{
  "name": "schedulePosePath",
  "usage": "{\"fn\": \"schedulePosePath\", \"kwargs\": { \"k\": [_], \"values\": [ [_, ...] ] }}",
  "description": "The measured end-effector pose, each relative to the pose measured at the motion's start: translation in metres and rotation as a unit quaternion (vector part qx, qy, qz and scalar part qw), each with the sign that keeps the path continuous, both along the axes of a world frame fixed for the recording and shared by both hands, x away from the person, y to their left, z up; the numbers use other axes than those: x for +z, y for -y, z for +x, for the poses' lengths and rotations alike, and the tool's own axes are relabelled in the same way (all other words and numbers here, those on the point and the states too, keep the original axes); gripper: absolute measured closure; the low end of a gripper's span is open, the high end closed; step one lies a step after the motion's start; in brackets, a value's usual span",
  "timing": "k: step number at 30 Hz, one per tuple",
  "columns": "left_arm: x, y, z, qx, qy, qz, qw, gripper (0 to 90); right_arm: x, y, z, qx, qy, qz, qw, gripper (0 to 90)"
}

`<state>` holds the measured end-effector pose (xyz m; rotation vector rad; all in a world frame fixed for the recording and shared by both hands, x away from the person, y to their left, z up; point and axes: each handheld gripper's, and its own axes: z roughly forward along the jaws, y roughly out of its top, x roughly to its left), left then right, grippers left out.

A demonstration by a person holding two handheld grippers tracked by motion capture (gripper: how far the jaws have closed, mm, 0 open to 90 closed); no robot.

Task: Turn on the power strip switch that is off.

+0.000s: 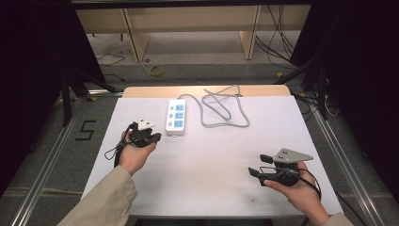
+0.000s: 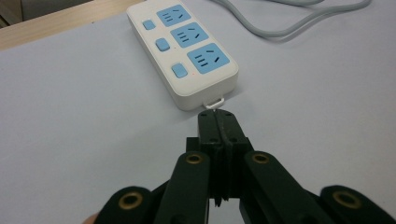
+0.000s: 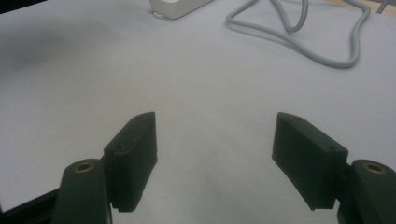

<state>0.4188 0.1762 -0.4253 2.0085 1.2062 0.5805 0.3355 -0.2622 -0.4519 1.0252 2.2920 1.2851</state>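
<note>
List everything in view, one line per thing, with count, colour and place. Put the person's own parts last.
power strip: one, white with three blue sockets and three blue switches, far-centre of the table, just ahead of the left gripper.
power cord: one, grey, looped on the table right of the power strip.
table: one, white top with a wooden far edge.
floor marking: one, black, a "5" on the floor left of the table.
left gripper: one, black, jaws shut, tips close to the power strip's near end.
right gripper: one, black, jaws open, over bare table at near right.
hands: two, one holding each gripper.
</note>
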Motion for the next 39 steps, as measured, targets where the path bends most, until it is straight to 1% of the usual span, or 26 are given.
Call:
{"fn": "schedulePosePath", "kwargs": {
  "k": [7, 9, 13, 15, 16, 17, 19, 22, 24, 28, 32, 37, 39],
  "values": [
    [0.001, 0.0, 0.009, 0.003, 0.001, 0.004, 1.0, 89.8, 0.0, 0.0, 0.0, 0.003, -0.003, -0.002, 1.0, 31.2],
    [0.0, 0.001, 0.014, 0.007, 0.006, 0.01, 0.9999, 89.8, 0.0, 0.0, 0.0, 0.002, -0.003, -0.003, 1.0, 31.2],
    [0.0, 0.001, 0.02, 0.009, 0.009, 0.013, 0.9998, 89.8, -0.001, 0.0, 0.0, 0.001, -0.003, -0.002, 1.0, 31.2],
    [-0.001, 0.002, 0.025, 0.003, 0.011, 0.017, 0.9998, 89.8, -0.001, 0.0, 0.0, 0.0, -0.004, -0.002, 1.0, 31.2],
    [-0.001, 0.002, 0.025, 0.003, 0.011, 0.017, 0.9998, 89.8, -0.001, 0.0, 0.0, 0.0, -0.004, -0.002, 1.0, 31.2],
    [-0.001, 0.002, 0.028, 0.004, 0.011, 0.016, 0.9998, 89.8, -0.001, 0.0, 0.0, 0.0, -0.004, -0.002, 1.0, 31.2],
    [-0.001, 0.003, 0.03, 0.004, 0.01, 0.013, 0.9998, 89.8, -0.001, 0.0, 0.0, 0.0, -0.004, -0.001, 1.0, 31.2],
    [-0.002, 0.004, 0.035, -0.005, 0.012, 0.013, 0.9998, 89.8, -0.001, 0.0, 0.0, 0.0, -0.004, 0.0, 1.0, 31.2],
    [-0.004, 0.005, 0.04, -0.004, 0.011, 0.013, 0.9998, 89.8, -0.001, 0.0, 0.0, -0.001, -0.004, 0.001, 1.0, 31.2],
    [-0.005, 0.006, 0.044, -0.004, 0.011, 0.017, 0.9998, 89.9, -0.001, 0.0, 0.0, 0.0, -0.003, 0.0, 1.0, 31.2],
    [-0.009, 0.007, 0.048, -0.002, 0.007, 0.021, 0.9997, 89.8, -0.001, 0.001, 0.0, 0.001, -0.004, -0.002, 1.0, 31.1],
    [-0.013, 0.008, 0.055, -0.003, 0.0, 0.023, 0.9997, 89.9, -0.001, 0.0, 0.0, 0.002, -0.005, -0.002, 1.0, 31.1],
    [-0.013, 0.008, 0.058, -0.005, -0.002, 0.019, 0.9998, 89.9, -0.002, 0.0, 0.0, 0.002, -0.005, -0.001, 1.0, 31.0]
  ]
}}
